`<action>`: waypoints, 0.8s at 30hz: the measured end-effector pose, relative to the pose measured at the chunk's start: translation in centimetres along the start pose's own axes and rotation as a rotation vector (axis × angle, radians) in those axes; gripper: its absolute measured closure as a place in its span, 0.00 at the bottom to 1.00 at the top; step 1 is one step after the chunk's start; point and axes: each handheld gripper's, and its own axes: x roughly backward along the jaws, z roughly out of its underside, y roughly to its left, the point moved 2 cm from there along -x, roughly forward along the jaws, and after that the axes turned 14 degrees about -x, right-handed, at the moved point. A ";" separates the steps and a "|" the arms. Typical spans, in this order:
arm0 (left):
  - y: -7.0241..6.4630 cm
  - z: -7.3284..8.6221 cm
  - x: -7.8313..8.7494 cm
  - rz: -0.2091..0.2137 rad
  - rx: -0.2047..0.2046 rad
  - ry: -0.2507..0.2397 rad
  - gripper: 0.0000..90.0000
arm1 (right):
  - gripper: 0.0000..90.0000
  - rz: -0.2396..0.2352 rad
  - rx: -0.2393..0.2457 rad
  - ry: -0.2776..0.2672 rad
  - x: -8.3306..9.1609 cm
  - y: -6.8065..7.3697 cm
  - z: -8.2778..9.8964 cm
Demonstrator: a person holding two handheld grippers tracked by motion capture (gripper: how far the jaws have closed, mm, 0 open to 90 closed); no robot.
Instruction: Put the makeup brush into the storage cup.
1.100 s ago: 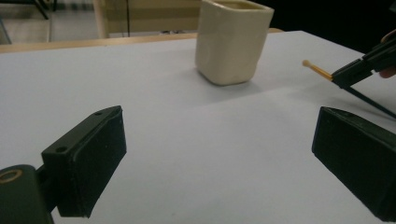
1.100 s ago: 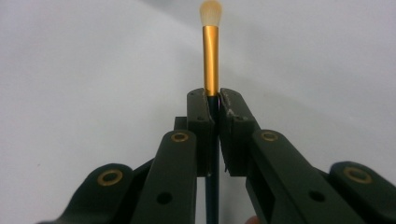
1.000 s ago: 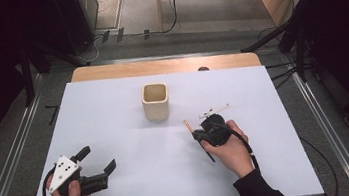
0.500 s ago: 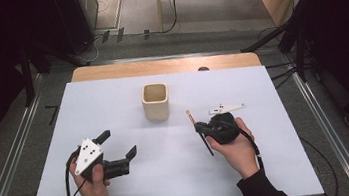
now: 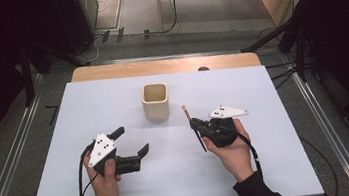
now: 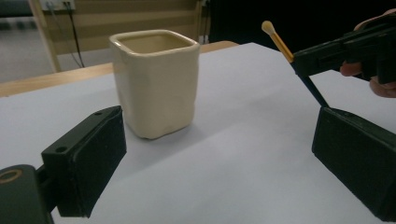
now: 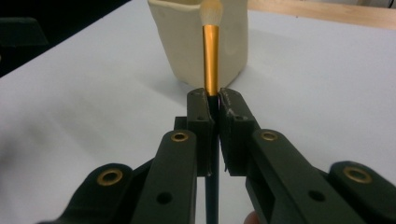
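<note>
**Left claw closes in on the cup while the brush waits**

My left claw [image 5: 130,146] has slid in from the near left corner of the table [image 5: 281,165] over the last second, and now it sits much nearer the middle, jaws spread wide and holding nothing. From the left gripper view the cream cup [image 6: 156,84] stands right ahead, framed between those two open jaws but clear of both. That reads to me as a move to steady the cup.

My right claw [image 5: 195,124] has barely budged. It is pressed together on the paintbrush [image 5: 191,126], pinching the dark handle just below the orange band; in the right gripper view the pale bristle tip [image 7: 211,10] points up and away, lined up with the cup [image 7: 201,42] beyond. In the high view the brush hangs just right of the cup [image 5: 156,102], near but not touching.

So the brush is in hand, lifted, and not yet in the cup. I'd say the drop comes next, though which end goes in first I can't tell from here.

Around them, the white sheet is bare. Nothing lies between the brush and the cup's mouth. The wooden table edge [image 5: 109,72] and floor cables [image 5: 174,27] sit well back. Only worry: the two claws crowding each other at the cup.
</note>
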 end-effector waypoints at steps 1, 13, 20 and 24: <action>-0.1 -0.1 -0.1 0.007 -0.002 0.001 0.04 | 0.94 -0.010 0.002 -0.008 0.0 0.3 0.2; -2.1 -0.4 -1.8 0.099 0.001 0.006 0.04 | 0.94 -0.056 0.013 -0.059 0.0 1.8 0.5; -2.8 -0.5 -2.3 0.143 0.011 -0.001 0.06 | 0.94 -0.092 0.005 -0.091 0.3 2.5 0.5; -3.4 -0.5 -2.7 0.167 0.023 -0.005 0.07 | 0.94 -0.118 -0.003 -0.109 0.3 3.0 0.6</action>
